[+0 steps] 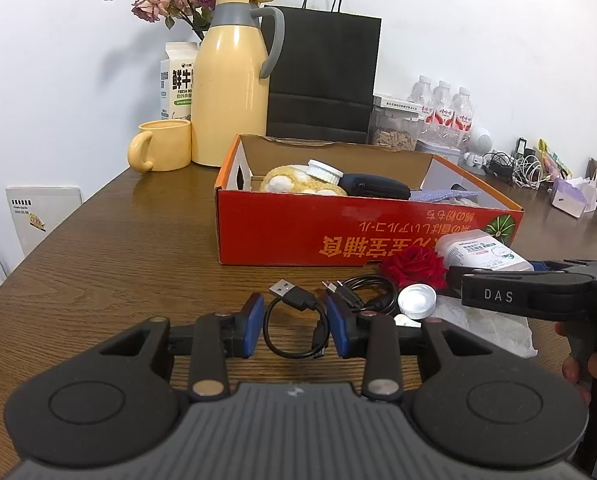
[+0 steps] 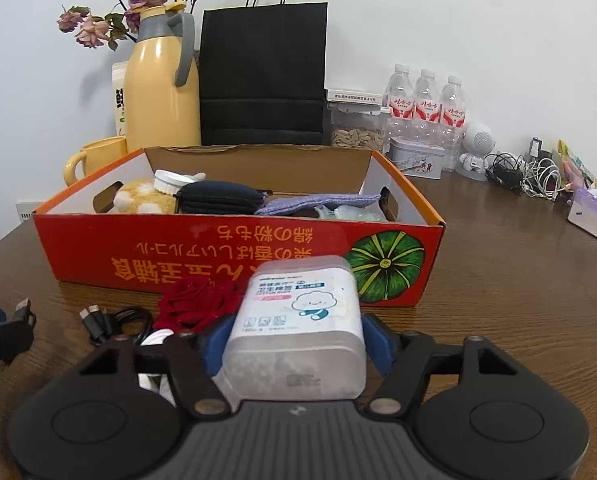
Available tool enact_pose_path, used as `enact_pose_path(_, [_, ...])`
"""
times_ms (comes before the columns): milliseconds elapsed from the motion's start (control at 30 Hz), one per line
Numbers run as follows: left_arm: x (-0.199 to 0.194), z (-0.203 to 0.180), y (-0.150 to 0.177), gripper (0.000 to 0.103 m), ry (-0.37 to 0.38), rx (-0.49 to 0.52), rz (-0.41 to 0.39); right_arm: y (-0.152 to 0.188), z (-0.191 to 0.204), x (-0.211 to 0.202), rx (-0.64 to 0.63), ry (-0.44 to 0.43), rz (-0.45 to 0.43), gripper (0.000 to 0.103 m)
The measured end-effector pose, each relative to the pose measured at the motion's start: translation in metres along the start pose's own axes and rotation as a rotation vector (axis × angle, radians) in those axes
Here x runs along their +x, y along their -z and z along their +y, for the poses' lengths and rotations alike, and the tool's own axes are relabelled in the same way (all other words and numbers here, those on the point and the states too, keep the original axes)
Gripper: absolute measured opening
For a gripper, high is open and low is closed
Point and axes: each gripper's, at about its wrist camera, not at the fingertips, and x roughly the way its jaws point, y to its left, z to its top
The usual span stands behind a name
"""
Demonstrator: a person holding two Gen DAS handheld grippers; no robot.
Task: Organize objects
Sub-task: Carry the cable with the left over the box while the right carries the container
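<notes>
Our right gripper (image 2: 294, 350) has its jaws clamped on one cotton-swab box (image 2: 298, 320) above the worktop (image 2: 518, 280); our left gripper (image 1: 296, 330) spreads its jaws around one black cable (image 1: 298, 320). Beyond: one red box (image 2: 218, 256), three water bottles (image 2: 426, 100).

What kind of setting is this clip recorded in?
Probably a home or small office room: a wooden table against a white wall, carrying a yellow thermos jug and mug, water bottles and a tangle of charger cables.
</notes>
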Motion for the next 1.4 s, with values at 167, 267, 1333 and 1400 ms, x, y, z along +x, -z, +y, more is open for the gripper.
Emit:
enact_pose_path(167, [0.0, -0.001, 0.0, 0.035, 0.0, 0.003, 0.002, 0.001, -0.003, -0.002, 0.006, -0.019, -0.004, 0.065])
enact_pose_path(267, [-0.002, -0.002, 0.0, 0.034, -0.001, 0.004, -0.002, 0.001, -0.004, -0.003, 0.011, -0.027, -0.006, 0.065])
enact_pose_path(1333, [-0.001, -0.024, -0.048, 0.034, 0.023, 0.04, -0.112, -0.018, -0.015, -0.044, -0.019, -0.09, -0.174, 0.065])
enact_pose_path(1400, [0.003, -0.026, -0.057, 0.034, 0.025, 0.035, -0.125, -0.023, -0.014, -0.043, -0.026, -0.1, -0.189, 0.065])
